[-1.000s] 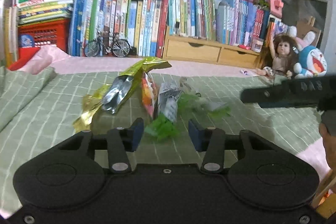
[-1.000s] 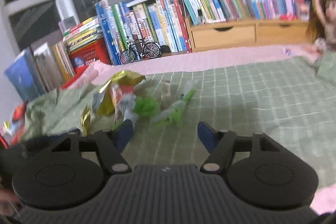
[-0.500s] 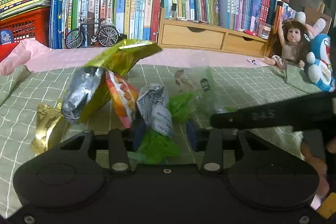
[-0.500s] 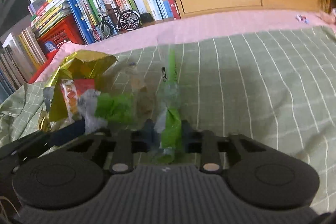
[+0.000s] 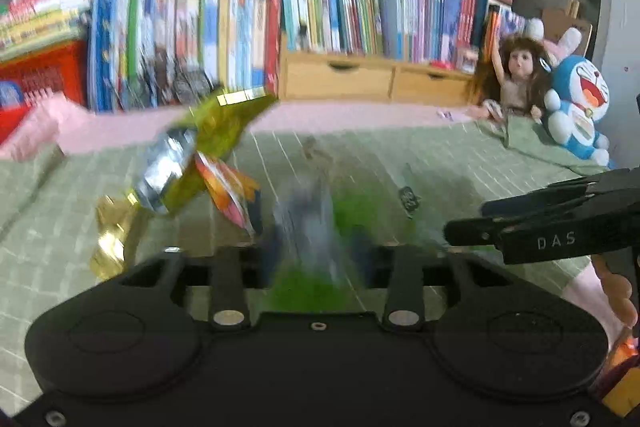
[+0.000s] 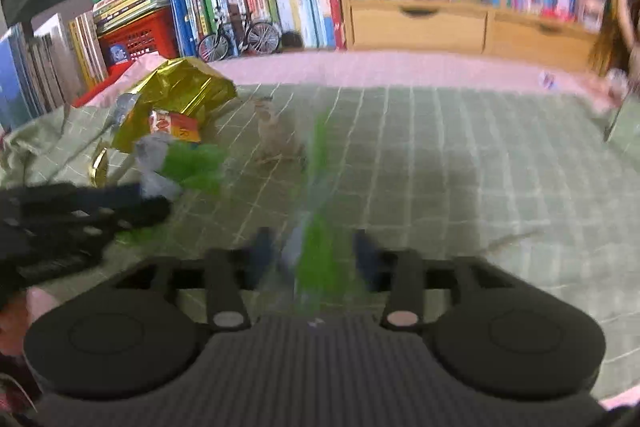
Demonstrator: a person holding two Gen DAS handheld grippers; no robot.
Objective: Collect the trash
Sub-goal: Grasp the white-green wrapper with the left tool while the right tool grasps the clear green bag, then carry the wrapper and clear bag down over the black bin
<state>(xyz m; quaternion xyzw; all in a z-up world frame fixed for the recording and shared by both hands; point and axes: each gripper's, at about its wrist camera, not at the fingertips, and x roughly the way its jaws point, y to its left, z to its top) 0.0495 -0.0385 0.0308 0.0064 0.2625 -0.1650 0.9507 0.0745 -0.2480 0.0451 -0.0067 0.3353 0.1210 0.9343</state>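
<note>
On the green checked cover (image 5: 460, 163), you have both grippers down among the snack wrappers; furthest left lies the gold foil bag (image 5: 208, 147) with an orange packet (image 5: 228, 195) against it, untouched. Your left gripper (image 5: 316, 251) is opening its jaws, a grey-and-green wrapper (image 5: 308, 227) blurred between them (whether the pads press it cannot be told). To its right, your right gripper (image 6: 316, 253) is likewise opening, a long green wrapper (image 6: 318, 211) standing between its spread pads (image 6: 366, 257), not clearly pinched. By the look of it, you are mid-pickup, nothing yet secured; next, close firmly on each wrapper before lifting, since thin film slips.
</note>
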